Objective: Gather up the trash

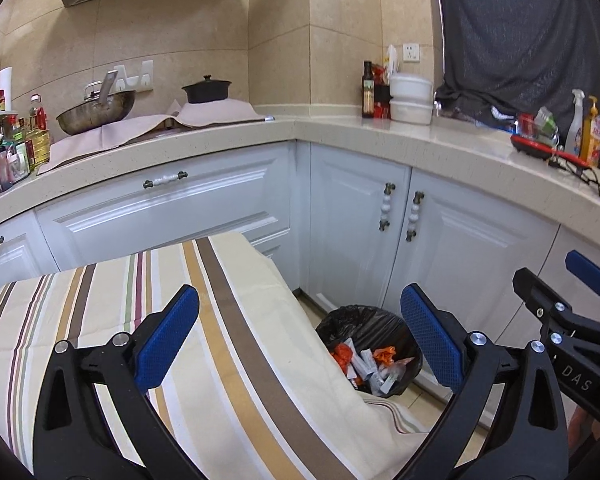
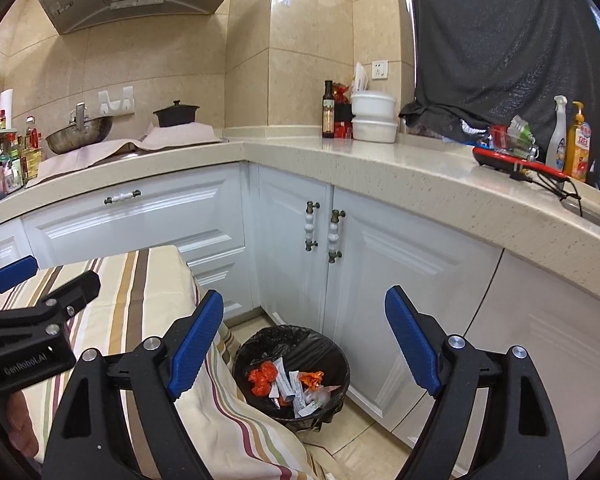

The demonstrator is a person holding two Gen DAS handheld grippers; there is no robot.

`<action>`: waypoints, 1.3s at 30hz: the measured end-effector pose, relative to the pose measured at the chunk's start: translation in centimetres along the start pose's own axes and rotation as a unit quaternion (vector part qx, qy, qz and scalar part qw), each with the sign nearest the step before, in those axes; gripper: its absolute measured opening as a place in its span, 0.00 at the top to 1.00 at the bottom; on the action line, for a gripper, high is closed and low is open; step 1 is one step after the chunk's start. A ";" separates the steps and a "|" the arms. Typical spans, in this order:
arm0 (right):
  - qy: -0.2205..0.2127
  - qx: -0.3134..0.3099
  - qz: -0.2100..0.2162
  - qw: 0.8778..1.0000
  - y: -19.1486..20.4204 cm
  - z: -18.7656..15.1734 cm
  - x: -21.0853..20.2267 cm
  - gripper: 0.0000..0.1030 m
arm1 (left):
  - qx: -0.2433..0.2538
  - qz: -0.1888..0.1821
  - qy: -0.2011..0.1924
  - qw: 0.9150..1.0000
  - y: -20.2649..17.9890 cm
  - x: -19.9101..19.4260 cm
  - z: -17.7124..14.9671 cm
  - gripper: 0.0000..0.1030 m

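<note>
Wrappers fill the black-lined trash bin [image 2: 291,376]; left gripper [image 1: 300,340] and right gripper [image 2: 304,344] both spread, empty; striped tablecloth [image 1: 100,320] bare—seemingly finished.

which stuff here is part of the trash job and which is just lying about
Job:
trash bin
wrappers in it
left hand-held gripper, open
right hand-held gripper, open

Lying about:
wok
black pot
white containers
striped cloth

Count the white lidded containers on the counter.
2, stacked one on the other by the back wall, right of the dark bottle: upper container, lower container. More may be hidden behind the clutter.
</note>
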State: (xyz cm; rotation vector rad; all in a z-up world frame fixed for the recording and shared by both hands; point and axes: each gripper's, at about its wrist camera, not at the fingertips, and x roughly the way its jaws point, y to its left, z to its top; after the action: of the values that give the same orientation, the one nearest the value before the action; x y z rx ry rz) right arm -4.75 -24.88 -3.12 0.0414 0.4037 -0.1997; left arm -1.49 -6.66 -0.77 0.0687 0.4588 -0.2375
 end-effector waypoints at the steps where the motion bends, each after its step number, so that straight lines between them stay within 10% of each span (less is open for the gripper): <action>1: -0.001 0.000 -0.001 1.000 0.1 0.0 -0.3 0.22 | 0.000 -0.001 -0.003 1.000 0.1 -0.3 0.1 0.05; 39: -0.017 -0.005 -0.007 1.000 0.3 0.2 -1.6 0.21 | -0.008 -0.008 -0.011 1.000 0.0 -1.5 0.3 0.05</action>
State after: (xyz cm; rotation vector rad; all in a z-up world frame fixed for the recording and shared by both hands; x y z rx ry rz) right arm -6.03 -24.32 -2.34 0.0259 0.3709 -0.2126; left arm -2.61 -6.35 0.15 0.0473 0.4400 -0.2507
